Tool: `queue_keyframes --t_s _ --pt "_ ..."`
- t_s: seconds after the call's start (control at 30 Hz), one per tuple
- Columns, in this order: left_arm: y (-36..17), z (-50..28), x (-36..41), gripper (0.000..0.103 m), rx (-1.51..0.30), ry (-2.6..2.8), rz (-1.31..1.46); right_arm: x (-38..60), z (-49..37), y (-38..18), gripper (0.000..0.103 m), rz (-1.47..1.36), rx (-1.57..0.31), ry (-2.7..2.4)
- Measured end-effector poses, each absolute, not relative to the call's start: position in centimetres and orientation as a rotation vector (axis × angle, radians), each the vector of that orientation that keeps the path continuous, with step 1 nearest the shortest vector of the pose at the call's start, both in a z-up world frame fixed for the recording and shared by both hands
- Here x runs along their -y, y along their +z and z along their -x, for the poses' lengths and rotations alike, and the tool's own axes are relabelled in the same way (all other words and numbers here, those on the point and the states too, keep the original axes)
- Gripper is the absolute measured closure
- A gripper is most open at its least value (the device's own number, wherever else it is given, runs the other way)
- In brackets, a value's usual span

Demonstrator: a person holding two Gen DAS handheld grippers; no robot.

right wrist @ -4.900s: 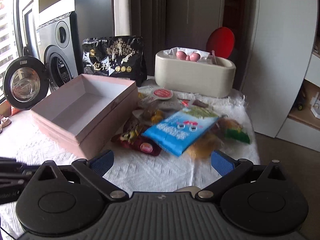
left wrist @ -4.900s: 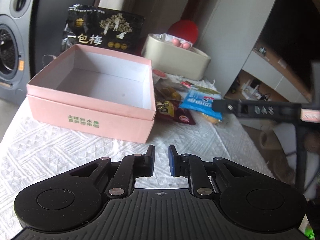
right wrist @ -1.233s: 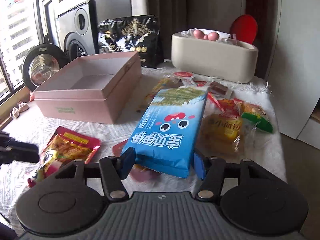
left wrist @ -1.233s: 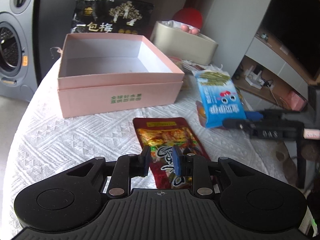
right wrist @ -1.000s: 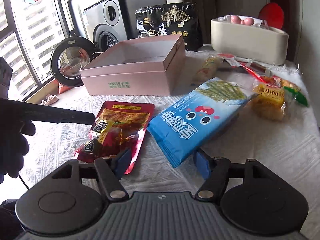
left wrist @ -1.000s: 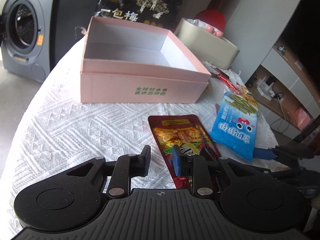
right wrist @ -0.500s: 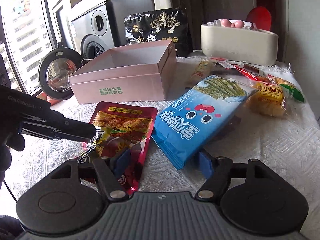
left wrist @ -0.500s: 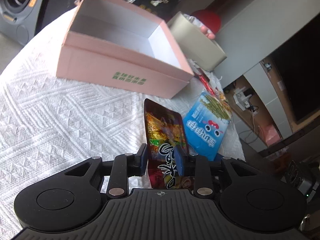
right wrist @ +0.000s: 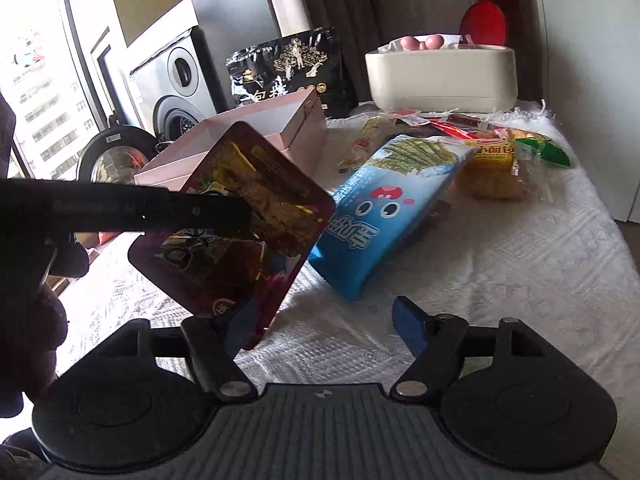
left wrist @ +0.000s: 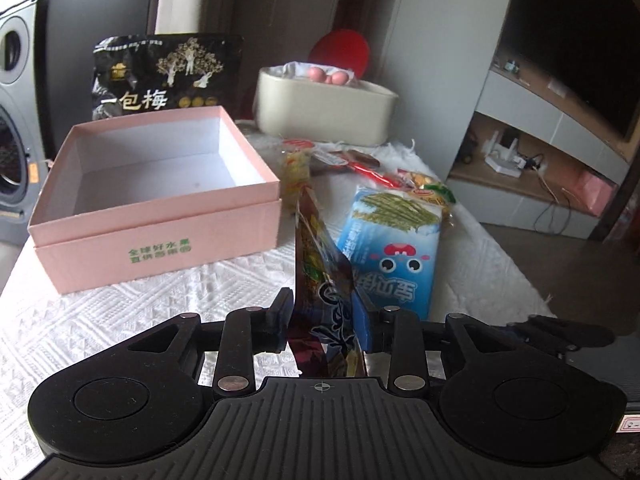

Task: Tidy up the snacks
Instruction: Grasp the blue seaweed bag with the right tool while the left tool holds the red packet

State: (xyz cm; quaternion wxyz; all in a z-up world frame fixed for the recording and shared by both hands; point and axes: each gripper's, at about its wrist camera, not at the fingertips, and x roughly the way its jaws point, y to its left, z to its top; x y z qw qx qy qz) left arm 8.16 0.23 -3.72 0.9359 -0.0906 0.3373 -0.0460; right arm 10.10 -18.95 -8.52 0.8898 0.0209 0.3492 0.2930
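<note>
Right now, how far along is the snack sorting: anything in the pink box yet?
Nothing is packed yet: the pink box is empty. In hand: the left gripper holds the red snack pouch lifted off the cloth; its jaws have just been opening, pouch between them. The right gripper, just opened wider, holds nothing. Left on the cloth: the blue seaweed pack, the yellow bread packet and small wrappers behind.

A box [left wrist: 156, 196] is set on the left part of the cloth-covered table [left wrist: 120, 312]. A big bag [left wrist: 164, 76] is stood up behind the box. A tub [left wrist: 324, 114] is placed to the right of that bag, at the back. A flat packet [left wrist: 394, 248] is laid to the right of the box. A pouch [left wrist: 320, 280] is held up off the table between box and packet. More small snacks [right wrist: 492, 160] are scattered between the packet and the tub.
</note>
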Motion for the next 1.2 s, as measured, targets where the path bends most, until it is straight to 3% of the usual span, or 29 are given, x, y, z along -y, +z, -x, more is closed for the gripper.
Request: queue_keyframes --t_s 0.23,0.33,0.43,0.73,1.03,1.2 --pt "-5.4 -8.4 -0.6 0.068 -0.730 -0.181 0.269 20.3 -10.7 -8.8 0.015 -0.030 -0.761 0.519" --pt "-6.4 -8.6 -0.4 0.072 -0.772 -0.165 0.254 19.6 -10.6 -8.8 0.011 0.037 -0.781 0.535" --pt "-6.0 -8.3 -1.2 0.078 -0.730 -0.197 0.299 19.2 -10.8 -8.8 0.000 0.082 -0.817 0.581" --pt "-4.2 -5.5 -5.5 0.079 -0.660 -0.090 0.380 18.4 -10.6 -8.3 0.000 0.181 -0.845 0.627" --pt "-3.7 -3.1 -9.4 0.079 -0.659 0.049 0.402 14.1 -14.2 -6.0 0.001 -0.019 -0.661 0.287" --pt "-4.4 -3.0 -9.0 0.079 -0.696 0.014 0.386 8.4 -15.7 -7.6 0.011 0.280 -0.571 0.165"
